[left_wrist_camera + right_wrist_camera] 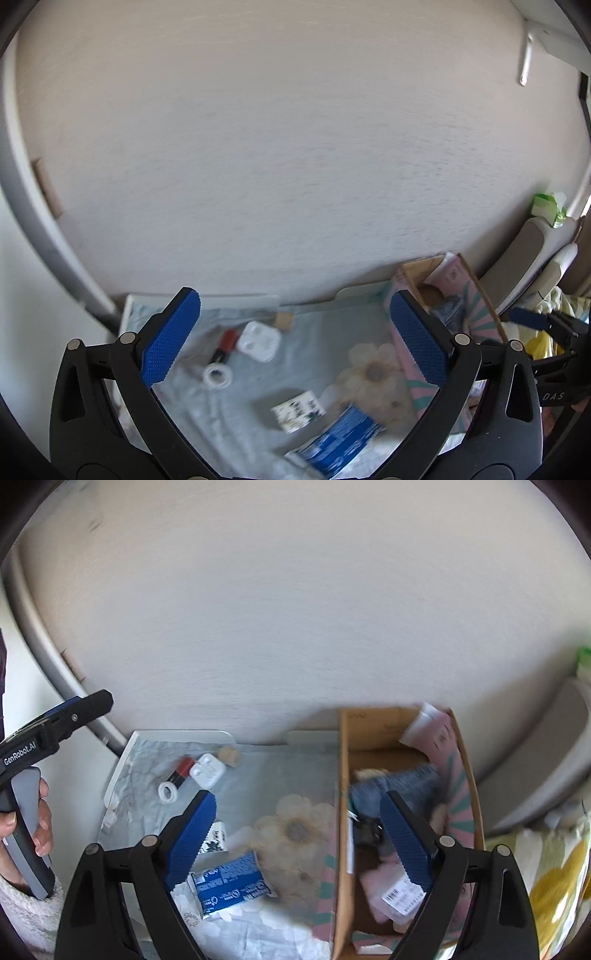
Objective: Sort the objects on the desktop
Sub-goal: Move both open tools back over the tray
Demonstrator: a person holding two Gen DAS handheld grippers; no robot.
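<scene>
Both grippers are open and empty above a floral cloth-covered table [303,354]. My left gripper [295,332] hovers over a white earbud case [258,340], a red and black battery [224,344], a white tape ring [218,376], a small printed card [298,410] and a blue packet [340,441]. My right gripper [299,834] straddles the left wall of a cardboard box [345,794]. The box holds a denim item [402,784] and a pink barcoded packet [391,897]. The blue packet [231,884], earbud case [207,770], battery [181,770] and tape ring [168,792] lie left of the box.
A plain wall stands right behind the table. A small wooden disc [229,755] lies near the wall. A grey chair [546,760] stands to the right of the box. A yellow-flowered cloth [554,886] is at the far right. The box [450,295] sits at the table's right end.
</scene>
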